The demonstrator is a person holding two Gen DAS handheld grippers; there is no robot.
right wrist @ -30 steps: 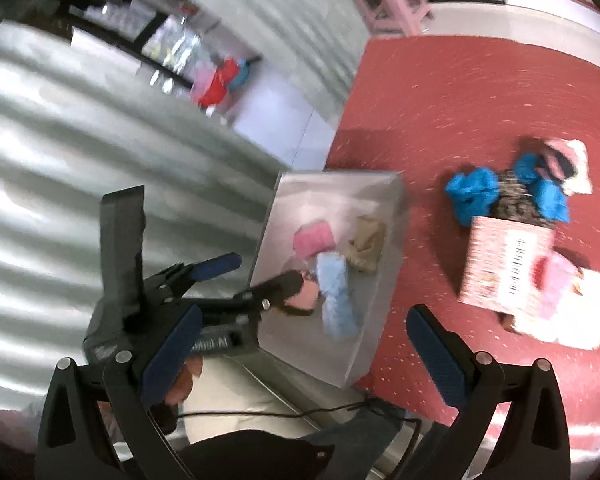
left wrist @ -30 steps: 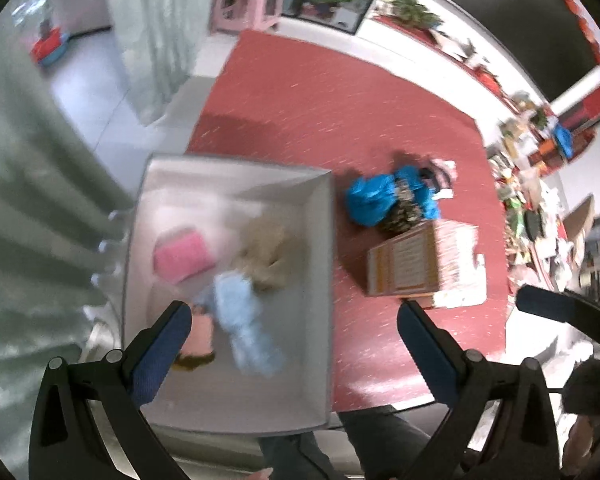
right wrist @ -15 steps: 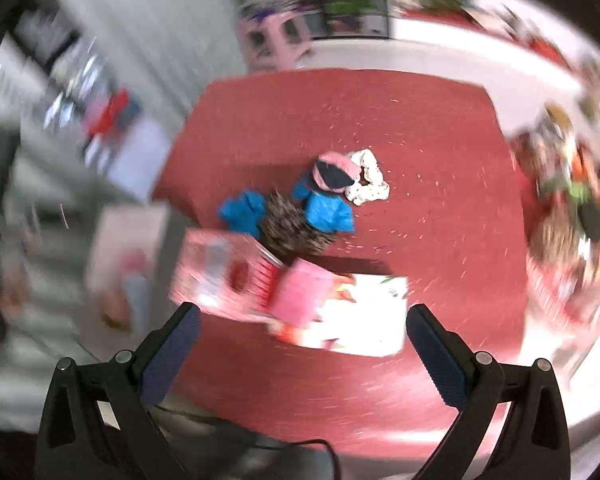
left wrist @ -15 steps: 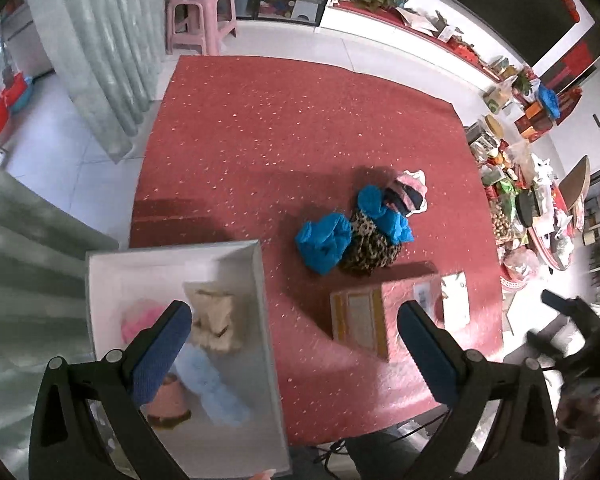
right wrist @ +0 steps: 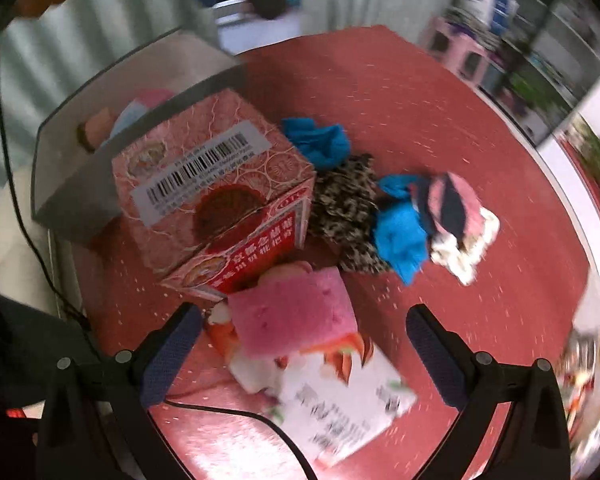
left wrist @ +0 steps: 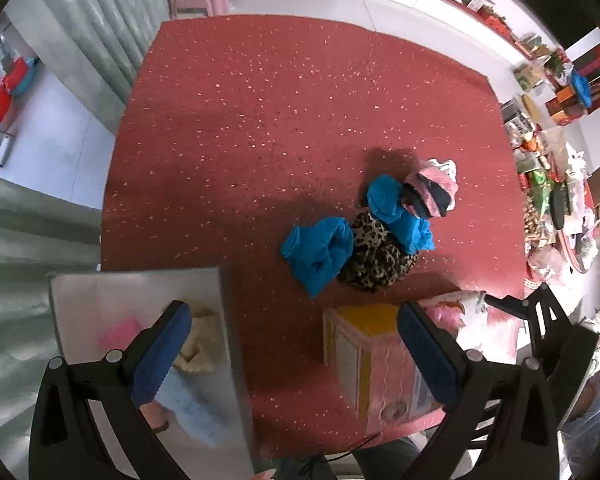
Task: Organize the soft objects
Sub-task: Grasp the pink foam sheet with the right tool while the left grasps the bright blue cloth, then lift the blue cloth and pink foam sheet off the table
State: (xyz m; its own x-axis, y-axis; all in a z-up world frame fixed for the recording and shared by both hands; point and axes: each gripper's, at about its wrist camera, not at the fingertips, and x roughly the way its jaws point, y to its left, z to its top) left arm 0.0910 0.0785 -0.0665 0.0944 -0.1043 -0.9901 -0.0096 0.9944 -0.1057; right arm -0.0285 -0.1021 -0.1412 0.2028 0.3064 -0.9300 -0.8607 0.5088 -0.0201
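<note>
my left tongs [left wrist: 288, 354] hang with the pads wide apart, nothing between them, over the near edge of the red tabletop [left wrist: 284, 120]. my right tongs [right wrist: 302, 354] are spread wide too and hold nothing — the pink sponge [right wrist: 294, 316] lies just ahead of them, between the pads in the picture but touched by neither.

the sponge rests on a white printed packet [right wrist: 340, 404] near the tabletop's near edge, its far side against the pink carton [right wrist: 216, 184] with the barcode label. the carton stands just beside the grey bin [left wrist: 140, 292], which sits at the near left corner of the tabletop. inside the bin i see a pink piece [left wrist: 118, 330], a tan piece [left wrist: 200, 340] and a pale blue one [left wrist: 188, 408]; all three are blurred.

the rest of the soft things lie in a heap toward the right edge: a blue cloth [left wrist: 318, 250] touching a leopard-print cloth [left wrist: 376, 256], a second blue cloth [left wrist: 400, 216] on its far side, then a pink and dark striped piece [left wrist: 430, 194] over a white frilly one [right wrist: 470, 248]. in the right view a black cable [right wrist: 228, 414] runs across the near edge — it passes under my tongs.
</note>
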